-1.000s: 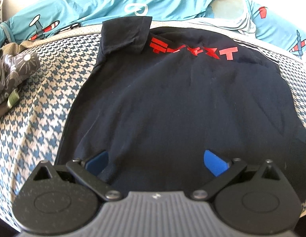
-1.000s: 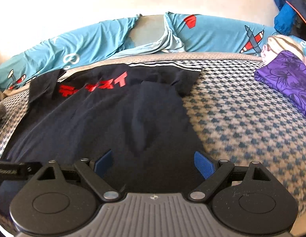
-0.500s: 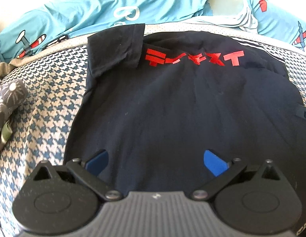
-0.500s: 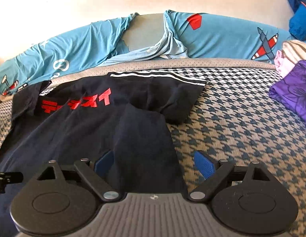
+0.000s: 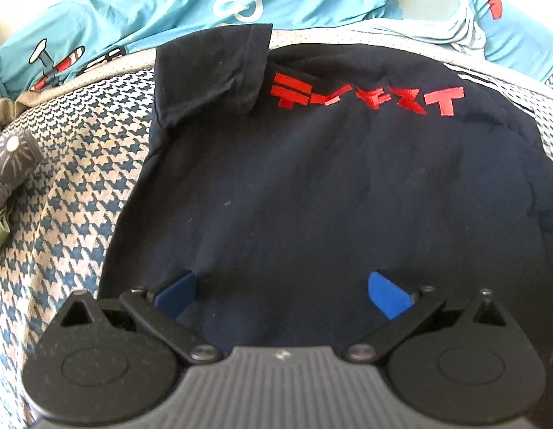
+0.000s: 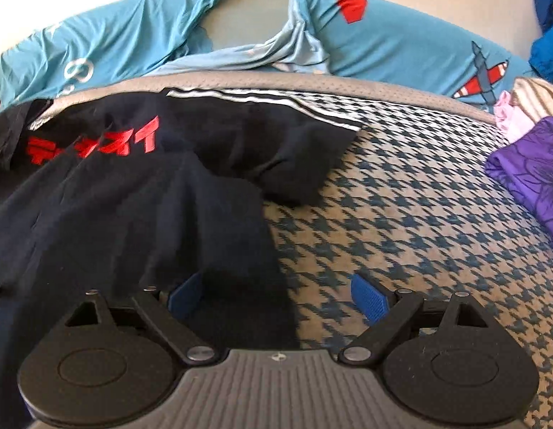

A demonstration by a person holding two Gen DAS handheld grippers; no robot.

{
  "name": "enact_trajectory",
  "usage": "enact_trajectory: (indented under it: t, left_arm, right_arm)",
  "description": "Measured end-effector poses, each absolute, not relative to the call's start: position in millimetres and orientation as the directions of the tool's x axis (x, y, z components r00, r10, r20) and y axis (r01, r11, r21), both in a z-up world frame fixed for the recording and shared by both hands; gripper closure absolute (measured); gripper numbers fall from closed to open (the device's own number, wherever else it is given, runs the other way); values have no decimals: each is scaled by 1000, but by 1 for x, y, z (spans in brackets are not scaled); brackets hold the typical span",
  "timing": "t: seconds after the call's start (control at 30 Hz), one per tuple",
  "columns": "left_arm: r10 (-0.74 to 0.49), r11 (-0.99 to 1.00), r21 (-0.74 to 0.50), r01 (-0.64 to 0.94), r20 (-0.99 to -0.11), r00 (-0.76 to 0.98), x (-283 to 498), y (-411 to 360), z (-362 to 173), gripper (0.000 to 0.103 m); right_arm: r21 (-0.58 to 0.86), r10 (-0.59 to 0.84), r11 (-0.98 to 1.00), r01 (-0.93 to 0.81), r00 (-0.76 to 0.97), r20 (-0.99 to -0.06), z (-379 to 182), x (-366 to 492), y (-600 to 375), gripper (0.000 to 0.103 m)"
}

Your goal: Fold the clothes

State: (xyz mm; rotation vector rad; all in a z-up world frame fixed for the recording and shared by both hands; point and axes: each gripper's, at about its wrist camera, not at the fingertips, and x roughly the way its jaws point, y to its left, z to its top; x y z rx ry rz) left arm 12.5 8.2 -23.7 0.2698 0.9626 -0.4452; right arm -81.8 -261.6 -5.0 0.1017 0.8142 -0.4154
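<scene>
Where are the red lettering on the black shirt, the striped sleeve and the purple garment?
red lettering (image 5: 369, 97), left wrist view, middle of the print.
striped sleeve (image 6: 276, 136), right wrist view, dark cloth below the white stripes.
purple garment (image 6: 530, 168), right wrist view, its flowered top face.

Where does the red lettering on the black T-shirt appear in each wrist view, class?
Left wrist view: red lettering, upper centre, right of the folded-in sleeve.
Right wrist view: red lettering, upper left, left of the white-striped sleeve.
Shared landmark: the blue aeroplane-print bedding behind the shirt.
</scene>
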Motion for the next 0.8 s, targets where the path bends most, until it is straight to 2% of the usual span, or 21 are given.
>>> enact_trajectory:
  t: [0.2,0.6,0.8]
  left_arm:
    - [-241,879,29,477,-835,495,10,15,-24,0]
    - [-212,894,38,447,-842,496,13,26,-24,0]
    - [-196,905,50,422,-831,520,15,30,-18,0]
  right_arm:
    - [-89,-366,889,450,581,-727,-6,-91,-274,10]
    - [-95,-395,863,497,544,-740,1,-97,-288,9]
    - [-12,-348,863,505,577,-739,12,-101,-298,9]
